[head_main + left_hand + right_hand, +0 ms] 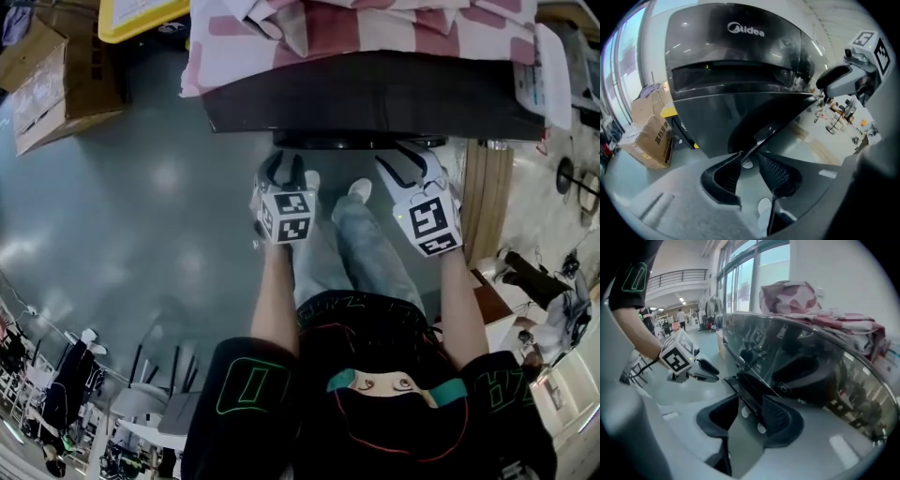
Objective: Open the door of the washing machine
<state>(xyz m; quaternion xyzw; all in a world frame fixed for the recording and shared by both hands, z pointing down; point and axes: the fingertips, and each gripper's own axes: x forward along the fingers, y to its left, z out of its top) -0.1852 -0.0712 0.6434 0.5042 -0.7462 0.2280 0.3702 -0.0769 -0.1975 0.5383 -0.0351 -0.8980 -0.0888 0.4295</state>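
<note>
grey glossy floor (141, 187), cardboard box (56, 80)

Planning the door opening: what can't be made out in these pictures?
Door handle: not identifiable in any view; the washing machine front is dark and reflective.
Door: head view, only a sliver shows under the machine's top.
Machine's top: head view, covered by checked cloth.

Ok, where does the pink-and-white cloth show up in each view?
Head view: the pink-and-white cloth is at top centre, draped over the washing machine.
Left gripper view: not in it; only the machine's dark front shows.
Right gripper view: upper right, lying on the machine's top.
Shared landmark: the washing machine, in all three.
</note>
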